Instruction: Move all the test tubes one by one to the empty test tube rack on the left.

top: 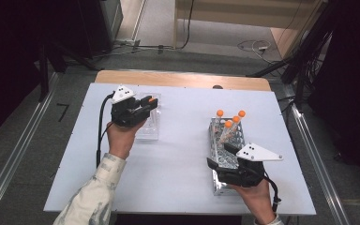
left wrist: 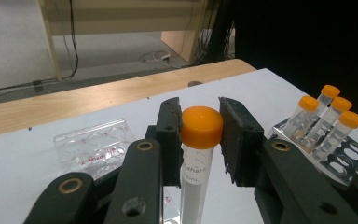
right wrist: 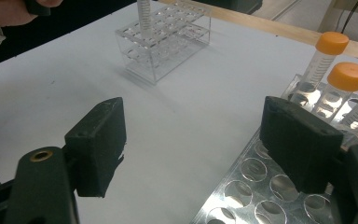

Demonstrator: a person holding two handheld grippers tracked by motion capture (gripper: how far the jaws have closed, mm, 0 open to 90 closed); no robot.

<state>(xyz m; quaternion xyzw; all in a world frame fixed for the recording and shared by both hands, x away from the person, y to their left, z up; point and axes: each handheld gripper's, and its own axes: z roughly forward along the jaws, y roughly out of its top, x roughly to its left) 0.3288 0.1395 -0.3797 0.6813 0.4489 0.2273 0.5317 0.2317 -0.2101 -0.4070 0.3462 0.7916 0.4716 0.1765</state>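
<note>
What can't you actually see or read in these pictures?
- Handwriting on the held tube, left gripper view: too small.
- That tube's bottom: cut off by the frame edge.
- Clear rack holes, high view: covered by the left gripper.
- Metal rack: partly behind the right gripper.

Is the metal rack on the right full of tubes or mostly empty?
Mostly empty: the metal rack holds four orange-capped tubes at its far end; its other visible holes are bare.

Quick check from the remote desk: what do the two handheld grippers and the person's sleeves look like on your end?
Both the left gripper and the right gripper are black, two-jawed, with rough black pads and brass-coloured pivot rings. Each carries a pale three-cornered plate with dark dots on top and trails a black cable. The left sleeve is light with a faint pattern.
</note>
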